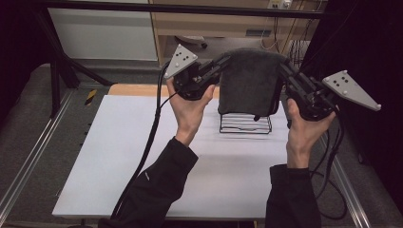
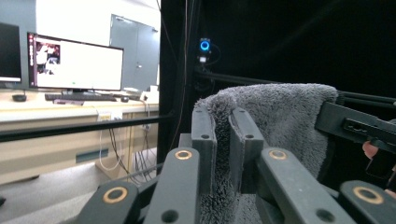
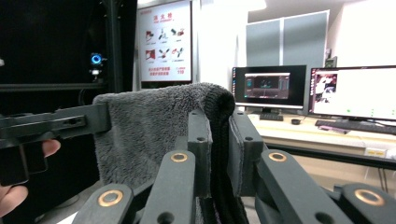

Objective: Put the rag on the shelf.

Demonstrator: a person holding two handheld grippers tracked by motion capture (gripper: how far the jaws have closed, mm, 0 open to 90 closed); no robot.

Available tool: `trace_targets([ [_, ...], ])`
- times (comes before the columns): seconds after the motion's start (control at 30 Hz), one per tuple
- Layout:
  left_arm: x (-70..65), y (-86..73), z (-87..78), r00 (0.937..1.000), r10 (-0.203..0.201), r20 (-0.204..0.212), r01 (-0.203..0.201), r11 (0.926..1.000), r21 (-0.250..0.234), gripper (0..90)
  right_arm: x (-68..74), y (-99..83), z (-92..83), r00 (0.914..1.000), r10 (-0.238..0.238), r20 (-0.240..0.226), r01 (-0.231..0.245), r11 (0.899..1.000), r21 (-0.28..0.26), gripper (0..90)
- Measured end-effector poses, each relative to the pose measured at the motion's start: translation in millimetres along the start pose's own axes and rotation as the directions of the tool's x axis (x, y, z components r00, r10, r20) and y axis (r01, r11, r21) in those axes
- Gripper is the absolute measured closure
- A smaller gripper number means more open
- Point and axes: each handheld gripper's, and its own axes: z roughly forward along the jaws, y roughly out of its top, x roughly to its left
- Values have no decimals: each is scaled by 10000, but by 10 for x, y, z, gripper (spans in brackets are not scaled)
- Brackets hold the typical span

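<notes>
Grey towel [image 1: 248,80] hung above the wire rack [image 1: 245,123] on the white worktop [image 1: 142,161], left gripper [image 1: 227,60] and right gripper [image 1: 283,66] fingers each clamped on a top corner. Poster [image 3: 163,39] text was too small to read.

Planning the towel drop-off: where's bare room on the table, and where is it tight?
Free: the white table left of the left forearm, and the strip between both forearms in front of the wire rack. Crowded: the far right, where the grey towel hangs over the rack, pinched by the left gripper and right gripper.
</notes>
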Motion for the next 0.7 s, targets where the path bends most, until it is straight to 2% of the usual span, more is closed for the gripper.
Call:
trace_targets([
  [0.2, 7, 111, 109, 9998, 186, -120, -186, 9998, -10, 816, -94, 117, 82, 9999, -112, 113, 112, 9999, -72, 814],
  [0.53, 94, 279, 307, 9998, -17, -183, 14, 9999, -161, 815, -224, 273, 255, 9995, -230, 209, 234, 9995, -207, 814],
  [0.7, 95, 363, 395, 9995, 94, -299, -101, 9997, -213, 816, -296, 348, 332, 9995, -228, 237, 234, 9994, -255, 814],
])
